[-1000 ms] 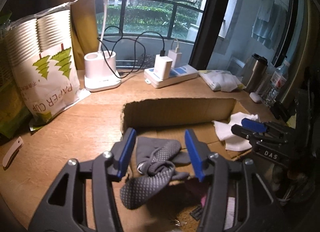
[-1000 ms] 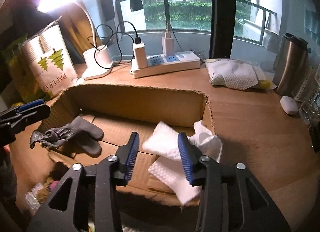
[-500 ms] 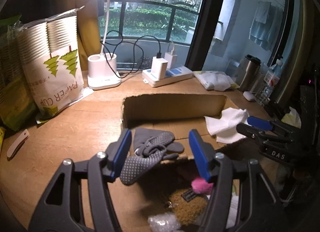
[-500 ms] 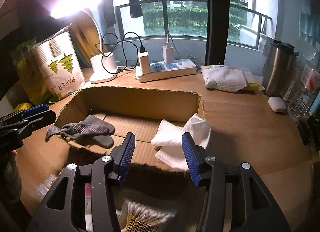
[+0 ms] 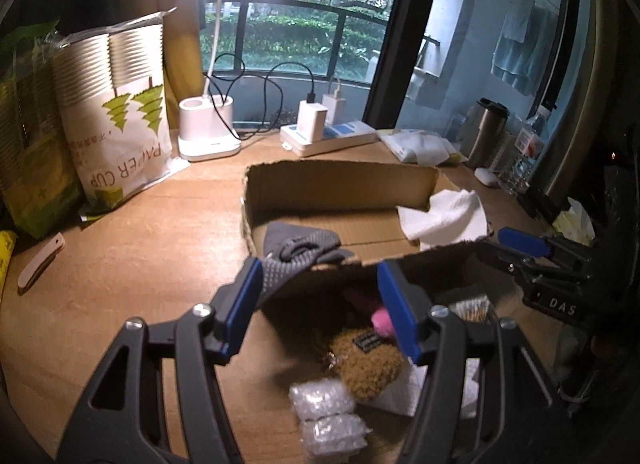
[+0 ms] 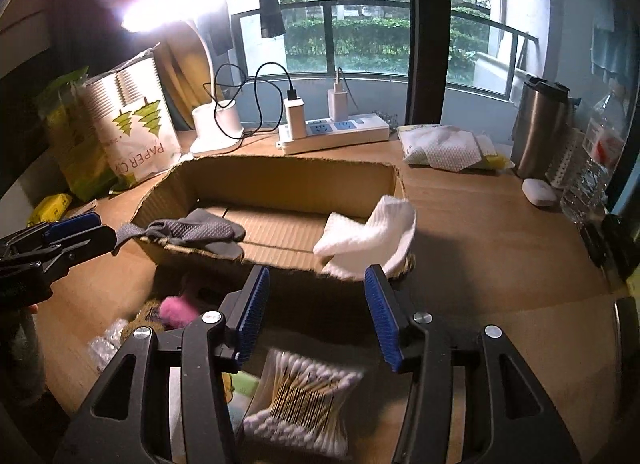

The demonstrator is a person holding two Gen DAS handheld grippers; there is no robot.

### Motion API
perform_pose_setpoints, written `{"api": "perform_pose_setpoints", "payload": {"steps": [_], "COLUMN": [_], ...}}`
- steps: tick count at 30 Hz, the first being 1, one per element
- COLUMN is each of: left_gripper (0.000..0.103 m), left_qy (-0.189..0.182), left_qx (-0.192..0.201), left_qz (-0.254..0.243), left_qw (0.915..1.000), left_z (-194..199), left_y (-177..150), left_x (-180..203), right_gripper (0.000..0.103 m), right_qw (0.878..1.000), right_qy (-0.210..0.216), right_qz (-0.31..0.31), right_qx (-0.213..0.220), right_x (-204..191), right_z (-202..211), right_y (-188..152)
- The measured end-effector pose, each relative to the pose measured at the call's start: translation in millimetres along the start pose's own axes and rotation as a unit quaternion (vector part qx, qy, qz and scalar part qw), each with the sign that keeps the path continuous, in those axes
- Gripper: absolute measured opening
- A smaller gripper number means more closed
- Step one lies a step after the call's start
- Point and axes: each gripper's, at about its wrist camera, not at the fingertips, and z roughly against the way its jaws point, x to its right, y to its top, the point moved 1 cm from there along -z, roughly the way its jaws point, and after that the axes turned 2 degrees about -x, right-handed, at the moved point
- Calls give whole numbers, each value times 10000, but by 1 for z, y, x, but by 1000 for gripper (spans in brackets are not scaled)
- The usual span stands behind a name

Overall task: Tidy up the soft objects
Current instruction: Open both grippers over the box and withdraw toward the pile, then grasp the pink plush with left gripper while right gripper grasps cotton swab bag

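A shallow cardboard box (image 5: 340,188) (image 6: 288,184) sits on the wooden desk. A grey dotted glove (image 5: 304,250) (image 6: 196,230) hangs over its near left edge. A white cloth (image 5: 444,218) (image 6: 368,236) drapes over its near right corner. My left gripper (image 5: 320,312) is open and empty, held back from the box above a brown fuzzy item (image 5: 368,360), a pink soft item (image 5: 380,318) (image 6: 176,310) and bubble wrap (image 5: 328,420). My right gripper (image 6: 316,318) is open and empty above a pack of cotton swabs (image 6: 300,400).
A paper-cup bag (image 5: 116,124), a desk lamp base (image 5: 206,128), a power strip (image 5: 328,138) and a pack of white wipes (image 6: 448,148) stand behind the box. A steel flask (image 6: 540,128), a water bottle (image 6: 596,160) and a small white case (image 6: 538,192) are at the right.
Both grippers have pulled back and up from the box, leaving the glove and the cloth lying on it. Loose items in front of the box have come into view.
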Motion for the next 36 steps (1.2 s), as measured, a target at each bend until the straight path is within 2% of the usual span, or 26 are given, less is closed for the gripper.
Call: {"api": "perform_pose_setpoints", "payload": {"steps": [8, 11, 15, 23, 28, 31, 36], "left_gripper": [62, 62, 62, 62, 62, 62, 70], "left_qy": [-63, -75, -56, 111, 258, 343, 417], "left_qx": [-141, -246, -348, -582, -682, -724, -921], "left_qz": [-67, -120, -222, -304, -411, -476, -428], "left_qw": [9999, 9996, 9991, 9978, 9965, 9957, 9940], "left_z": [0, -3, -8, -25, -37, -44, -64], "left_y": [-17, -23, -27, -28, -23, -20, -15], "left_x": [9, 16, 27, 47, 62, 70, 74], "right_gripper": [54, 64, 66, 67, 71, 72, 72], "right_qw": [9999, 9996, 9986, 9969, 9961, 9945, 9934], "right_qy": [8, 78, 204, 491, 527, 707, 841], "right_qz": [-30, -76, -144, -147, -50, -218, -173], "right_qx": [-139, -278, -468, -592, -712, -747, -763], "right_x": [-1, 1, 4, 10, 16, 25, 35], "right_z": [3, -2, -10, -22, -31, -33, -33], "right_y": [-22, -33, -45, -55, -60, -64, -66]}}
